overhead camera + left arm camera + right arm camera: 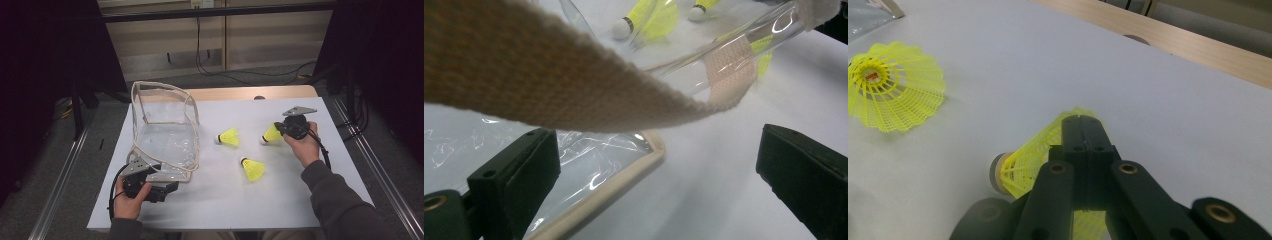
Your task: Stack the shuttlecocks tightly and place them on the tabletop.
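Near the desk's front-left corner, the left gripper point(172, 186) stands open beside the clear plastic pouch point(165, 140); the right gripper point(278, 129) pinches a yellow mesh shuttlecock point(270, 134) near the right edge.

Your yellow mesh shuttlecock point(1028, 162) lies on its side on the white tabletop point(280, 200), cork pointing left, its skirt pinched flat by the right gripper point(1083, 135).

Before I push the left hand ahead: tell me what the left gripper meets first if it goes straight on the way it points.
Probably the clear bag's beige strap, which hangs right across the open left gripper. Beyond it lie the bag's trimmed bottom edge and the white table. Depth is hard to judge.
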Demonstrator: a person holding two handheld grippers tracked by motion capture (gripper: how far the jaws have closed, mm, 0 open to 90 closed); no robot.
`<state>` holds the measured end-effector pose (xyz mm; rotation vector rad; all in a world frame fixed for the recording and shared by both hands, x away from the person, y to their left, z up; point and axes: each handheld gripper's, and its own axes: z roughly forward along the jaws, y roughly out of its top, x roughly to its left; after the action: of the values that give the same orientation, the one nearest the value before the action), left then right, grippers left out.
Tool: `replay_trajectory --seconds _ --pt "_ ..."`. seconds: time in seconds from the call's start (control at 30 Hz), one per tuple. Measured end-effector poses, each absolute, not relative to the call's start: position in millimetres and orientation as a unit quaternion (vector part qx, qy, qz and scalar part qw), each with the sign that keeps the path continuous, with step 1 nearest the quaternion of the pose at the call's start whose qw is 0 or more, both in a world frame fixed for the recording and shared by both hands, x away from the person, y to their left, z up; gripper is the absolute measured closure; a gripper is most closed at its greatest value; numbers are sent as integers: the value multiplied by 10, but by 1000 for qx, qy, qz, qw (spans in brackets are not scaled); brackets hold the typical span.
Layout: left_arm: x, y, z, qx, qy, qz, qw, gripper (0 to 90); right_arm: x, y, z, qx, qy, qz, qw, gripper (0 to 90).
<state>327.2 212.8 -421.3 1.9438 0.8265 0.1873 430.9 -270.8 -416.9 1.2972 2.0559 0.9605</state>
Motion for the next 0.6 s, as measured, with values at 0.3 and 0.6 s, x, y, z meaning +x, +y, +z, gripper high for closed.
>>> replay_trajectory --seconds 0.3,0.6 --pt "3271 2127 -4212 799 341 77 489 39 4290 -2700 -4189 476 761 357 258 900" --pt "3268 2130 -4207 798 341 77 491 39 4262 -2722 -4225 482 759 356 256 900"
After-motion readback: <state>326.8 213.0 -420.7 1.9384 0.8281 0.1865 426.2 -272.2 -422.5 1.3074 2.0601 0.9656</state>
